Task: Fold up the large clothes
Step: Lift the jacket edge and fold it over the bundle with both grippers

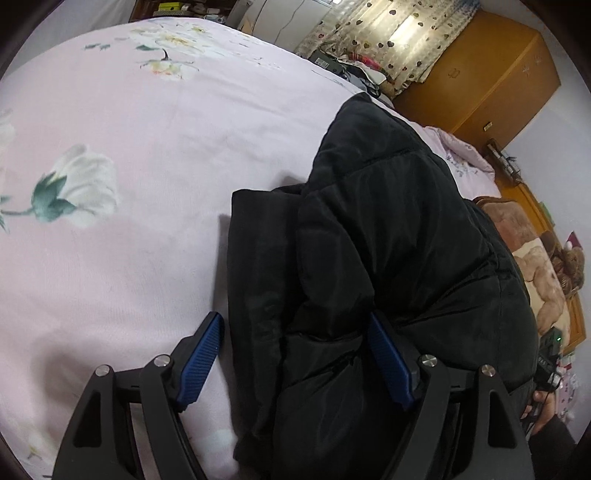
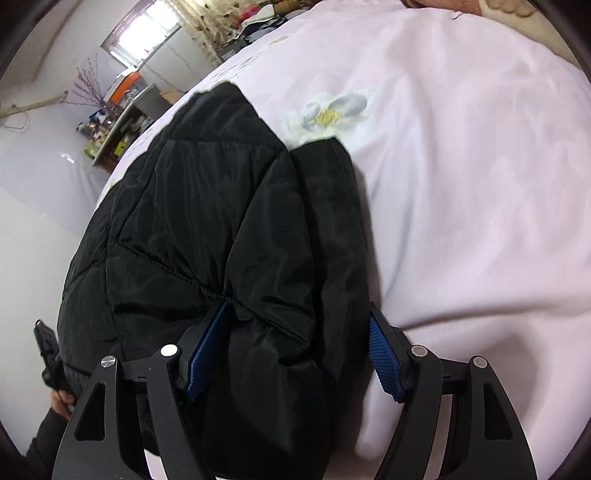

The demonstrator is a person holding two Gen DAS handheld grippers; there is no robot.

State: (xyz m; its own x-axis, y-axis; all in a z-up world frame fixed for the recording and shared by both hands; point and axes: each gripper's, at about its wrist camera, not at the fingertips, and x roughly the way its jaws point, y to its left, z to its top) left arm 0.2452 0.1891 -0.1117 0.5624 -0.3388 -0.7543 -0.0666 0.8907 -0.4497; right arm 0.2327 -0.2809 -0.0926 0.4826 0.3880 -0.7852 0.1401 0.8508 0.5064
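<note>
A black quilted puffer jacket (image 1: pixel 388 240) lies bunched on a pink floral bedsheet (image 1: pixel 147 129). My left gripper (image 1: pixel 295 328) is open, its blue-padded fingers wide apart around the jacket's near left edge; the left pad rests over the sheet, the right pad presses on the jacket. In the right wrist view the same jacket (image 2: pixel 207 221) fills the left and centre. My right gripper (image 2: pixel 299 317) is open and straddles the jacket's near right edge; its left pad touches a quilt seam, its right pad is over the pink sheet (image 2: pixel 461 184).
An orange wooden wardrobe (image 1: pixel 491 77) and heart-print curtain (image 1: pixel 399 33) stand beyond the bed. A brown plush blanket (image 1: pixel 539 273) lies at the right. A cluttered shelf (image 2: pixel 118 122) stands by the white wall. The other hand-held gripper (image 2: pixel 48 354) shows at lower left.
</note>
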